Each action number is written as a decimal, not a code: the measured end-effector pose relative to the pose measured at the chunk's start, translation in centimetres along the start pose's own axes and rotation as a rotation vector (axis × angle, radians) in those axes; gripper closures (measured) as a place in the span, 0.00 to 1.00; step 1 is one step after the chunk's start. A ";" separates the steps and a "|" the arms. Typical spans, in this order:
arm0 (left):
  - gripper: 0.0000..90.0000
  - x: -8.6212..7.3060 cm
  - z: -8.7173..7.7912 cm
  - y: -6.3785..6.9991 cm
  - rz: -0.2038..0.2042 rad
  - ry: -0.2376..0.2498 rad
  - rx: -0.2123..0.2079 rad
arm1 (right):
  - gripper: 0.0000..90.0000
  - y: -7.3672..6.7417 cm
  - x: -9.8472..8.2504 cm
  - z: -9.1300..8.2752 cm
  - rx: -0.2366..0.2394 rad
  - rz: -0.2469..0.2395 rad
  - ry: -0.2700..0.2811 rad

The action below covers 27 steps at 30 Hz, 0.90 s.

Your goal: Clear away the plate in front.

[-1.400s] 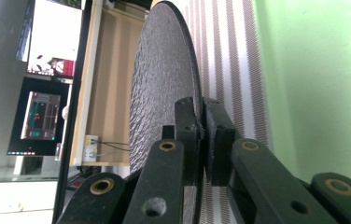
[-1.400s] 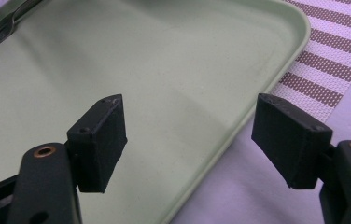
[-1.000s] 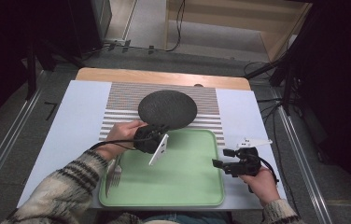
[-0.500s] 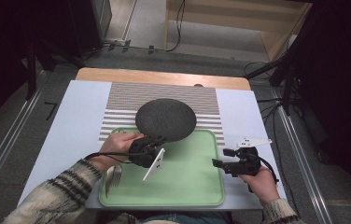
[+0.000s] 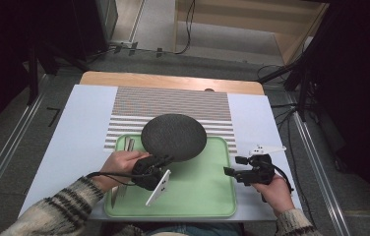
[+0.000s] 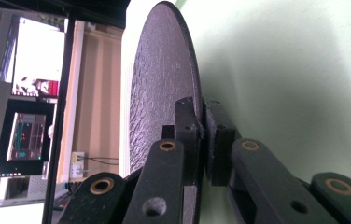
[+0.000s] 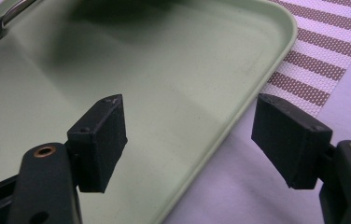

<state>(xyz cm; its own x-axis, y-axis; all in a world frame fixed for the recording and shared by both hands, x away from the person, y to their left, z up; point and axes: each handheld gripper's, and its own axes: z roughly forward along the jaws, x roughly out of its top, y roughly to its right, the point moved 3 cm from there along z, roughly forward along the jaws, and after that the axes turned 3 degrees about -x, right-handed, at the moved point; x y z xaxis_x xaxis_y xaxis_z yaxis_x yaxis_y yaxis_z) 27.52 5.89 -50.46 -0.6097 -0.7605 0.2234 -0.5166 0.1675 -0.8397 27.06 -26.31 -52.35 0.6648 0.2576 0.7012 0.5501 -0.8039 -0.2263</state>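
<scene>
A dark, rough-surfaced round plate [image 5: 173,136] hangs over the far edge of the pale green tray [image 5: 202,189]. My left gripper [image 5: 166,159] is shut on the plate's near rim. In the left gripper view the plate [image 6: 159,93] stands edge-on, and my left gripper [image 6: 200,116] pinches its rim above the tray [image 6: 295,70]. My right gripper [image 5: 233,165] is open at the tray's right edge. In the right gripper view my right gripper [image 7: 192,135] holds nothing, its jaws wide apart either side of the tray's rim [image 7: 239,107].
A brown-and-white striped mat [image 5: 173,103] lies beyond the tray on the white table cover [image 5: 75,132]. Metal cutlery [image 5: 128,145] lies along the tray's left side, partly under my left hand. The wooden table edge [image 5: 173,80] is at the far side.
My left hand has drawn the dark plate toward the person, from over the striped mat to over the tray's far edge. The right gripper has stayed still.
</scene>
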 end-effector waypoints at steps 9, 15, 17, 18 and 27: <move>0.97 1.1 -0.9 1.0 0.016 0.034 -0.021 | 0.27 0.0 -0.1 0.1 -0.001 0.000 -0.007; 0.96 1.5 -1.0 1.6 0.043 0.055 -0.035 | 0.27 0.0 -0.1 0.1 0.001 0.002 -0.010; 0.96 1.6 -1.2 1.8 0.049 0.058 -0.039 | 0.27 0.1 0.0 0.1 -0.002 0.002 -0.009; 0.96 1.6 -1.3 2.0 0.053 0.060 -0.044 | 0.27 0.1 0.0 0.1 -0.001 0.002 -0.010; 0.96 2.3 -2.0 3.4 0.095 0.106 -0.075 | 0.27 0.1 0.3 0.5 0.005 -0.006 -0.014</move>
<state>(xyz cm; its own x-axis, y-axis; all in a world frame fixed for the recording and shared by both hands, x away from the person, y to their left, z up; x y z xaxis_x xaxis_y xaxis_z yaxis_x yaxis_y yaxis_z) 23.16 6.00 -51.83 -0.7159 -0.6694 0.1986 -0.4943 0.2849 -0.8213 27.51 -26.03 -52.48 0.6685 0.2699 0.6930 0.5564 -0.7998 -0.2251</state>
